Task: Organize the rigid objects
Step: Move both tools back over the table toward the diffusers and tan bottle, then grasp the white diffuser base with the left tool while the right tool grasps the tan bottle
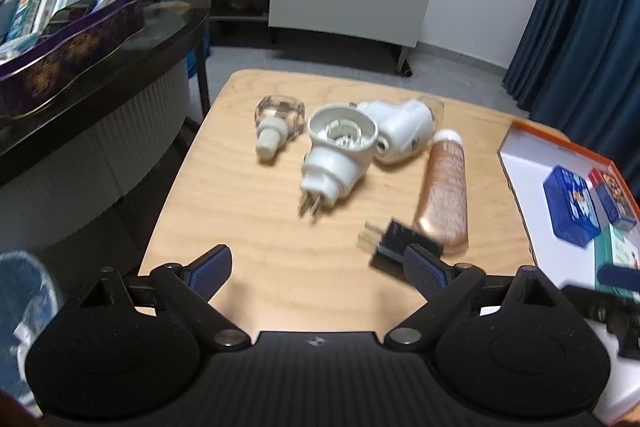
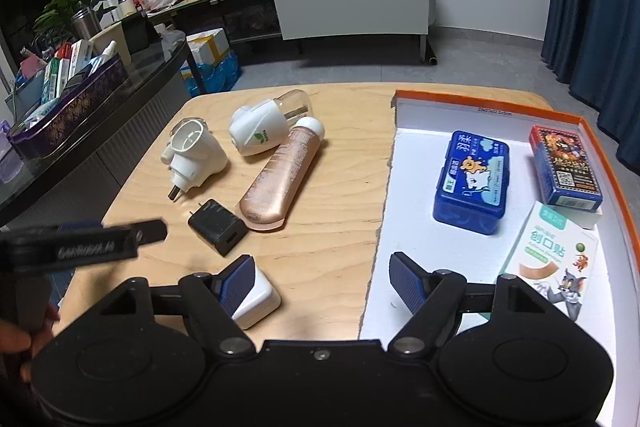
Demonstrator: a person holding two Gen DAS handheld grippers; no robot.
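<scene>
On the wooden table (image 1: 248,227) lie a clear bottle with a white cap (image 1: 276,125), two white plug-in devices (image 1: 340,155) (image 1: 400,131), a copper tube (image 1: 442,191) and a black charger (image 1: 390,247). My left gripper (image 1: 318,271) is open and empty above the table's near edge, its right finger beside the charger. In the right wrist view the devices (image 2: 196,155) (image 2: 260,131), tube (image 2: 280,179), black charger (image 2: 218,227) and a white charger (image 2: 256,291) show. My right gripper (image 2: 320,283) is open, empty, over the tray's left edge. The left gripper body (image 2: 80,247) is at the left.
An orange-rimmed white tray (image 2: 420,259) on the right holds a blue box (image 2: 472,179), a card pack (image 2: 564,167) and a plaster box (image 2: 556,259). A dark glass-topped counter (image 1: 172,23) with a purple tin (image 1: 72,51) of boxes stands left. A TV bench is behind.
</scene>
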